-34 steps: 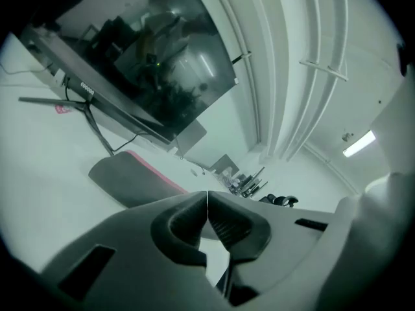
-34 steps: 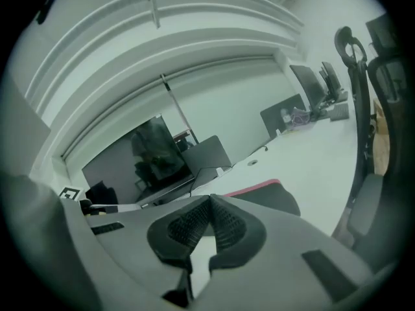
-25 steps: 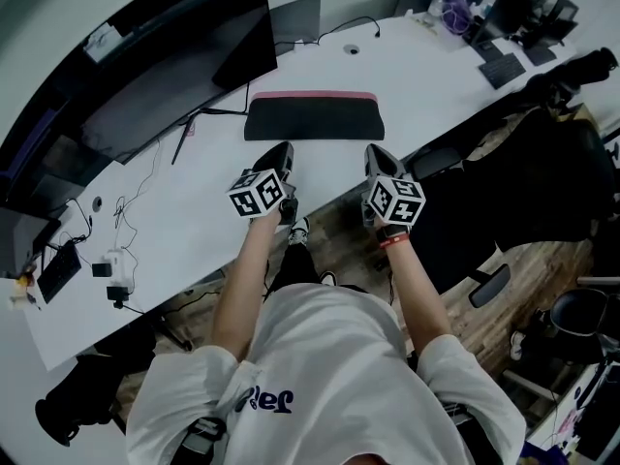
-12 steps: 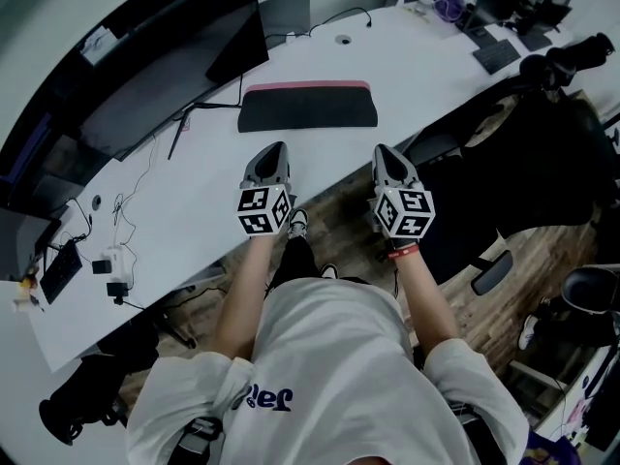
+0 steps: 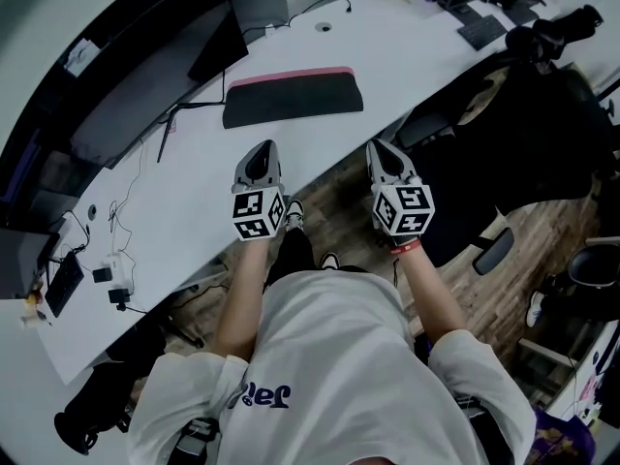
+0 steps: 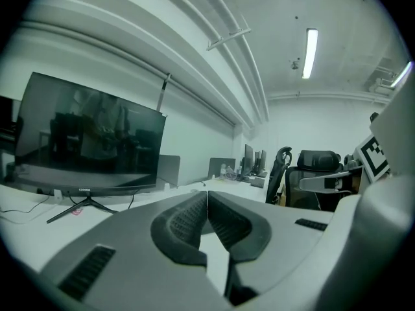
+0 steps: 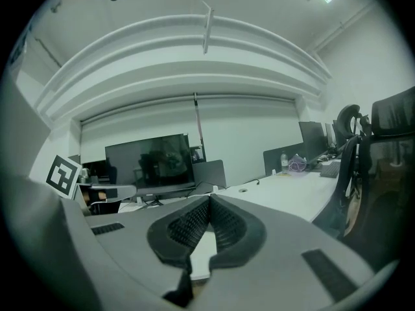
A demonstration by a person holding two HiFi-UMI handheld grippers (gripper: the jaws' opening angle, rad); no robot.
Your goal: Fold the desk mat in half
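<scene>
Hovering off the near edge of the smooth white desk [image 5: 194, 197], the left gripper [image 5: 260, 148] is clenched on nothing, its ribbed dark pads [image 6: 185, 219] meeting at the tips inside a matte grey shell. Ahead of it and off to its left stands a wide, glossy black monitor [image 5: 145, 76] on a thin splayed foot. The desk mat [image 5: 294, 100] lies flat on the desk ahead of the two grippers and well apart from both: a dark, soft-looking oblong with rounded corners and a pink band along its far edge, reaching from ahead of the left gripper almost to the line of the right one. The right gripper [image 5: 380, 148] is likewise clamped empty, ribbed pads together. To its right stands a black office chair [image 5: 513, 134].
</scene>
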